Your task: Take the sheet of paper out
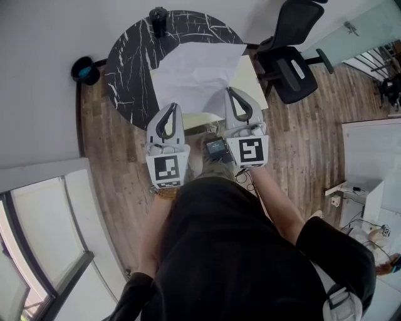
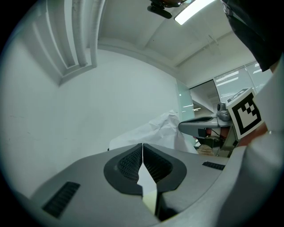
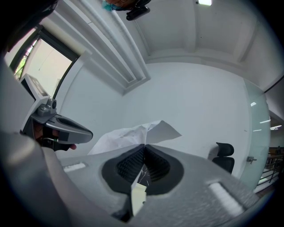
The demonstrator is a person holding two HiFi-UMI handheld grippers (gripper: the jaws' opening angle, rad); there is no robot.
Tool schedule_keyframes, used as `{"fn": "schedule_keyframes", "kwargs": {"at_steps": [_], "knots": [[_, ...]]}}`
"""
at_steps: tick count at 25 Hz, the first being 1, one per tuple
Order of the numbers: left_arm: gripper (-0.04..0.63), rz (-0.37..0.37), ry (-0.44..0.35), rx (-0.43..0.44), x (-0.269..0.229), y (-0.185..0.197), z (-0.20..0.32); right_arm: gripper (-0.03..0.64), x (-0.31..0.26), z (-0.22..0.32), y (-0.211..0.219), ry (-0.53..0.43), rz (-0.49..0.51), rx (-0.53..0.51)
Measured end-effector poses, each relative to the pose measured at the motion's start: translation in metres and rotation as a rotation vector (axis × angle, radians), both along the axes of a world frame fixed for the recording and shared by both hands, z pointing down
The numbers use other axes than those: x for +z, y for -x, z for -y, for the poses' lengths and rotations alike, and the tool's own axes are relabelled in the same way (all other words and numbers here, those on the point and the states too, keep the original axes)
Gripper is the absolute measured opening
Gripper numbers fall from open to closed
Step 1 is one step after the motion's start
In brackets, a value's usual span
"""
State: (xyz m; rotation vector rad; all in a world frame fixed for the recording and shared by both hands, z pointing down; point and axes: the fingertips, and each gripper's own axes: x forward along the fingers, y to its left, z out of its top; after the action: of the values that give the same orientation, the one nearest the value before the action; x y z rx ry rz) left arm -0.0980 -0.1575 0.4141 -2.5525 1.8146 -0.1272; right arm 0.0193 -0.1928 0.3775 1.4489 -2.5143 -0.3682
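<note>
The left gripper [image 1: 171, 108] has its jaws closed tight on the near edge of the sheet of paper [image 1: 194, 72], which spreads crumpled ahead of its fingertips. The right gripper [image 1: 231, 93] has its jaws closed on the sheet's right edge.

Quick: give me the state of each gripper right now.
Left gripper: closed, clamped on the near edge of the sheet of paper.
Right gripper: closed, clamped on the same sheet.

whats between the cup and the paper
Only bare marble tabletop lies between the cup and the paper; the head view shows it.
</note>
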Motion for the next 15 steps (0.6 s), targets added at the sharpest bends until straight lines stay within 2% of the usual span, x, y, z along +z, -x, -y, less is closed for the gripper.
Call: {"fn": "schedule_keyframes", "kwargs": {"at_steps": [15], "knots": [[0.009, -0.004, 0.012, -0.030, 0.004, 0.013, 0.000, -0.003, 0.012, 0.008, 0.014, 0.012, -0.010, -0.029]]}}
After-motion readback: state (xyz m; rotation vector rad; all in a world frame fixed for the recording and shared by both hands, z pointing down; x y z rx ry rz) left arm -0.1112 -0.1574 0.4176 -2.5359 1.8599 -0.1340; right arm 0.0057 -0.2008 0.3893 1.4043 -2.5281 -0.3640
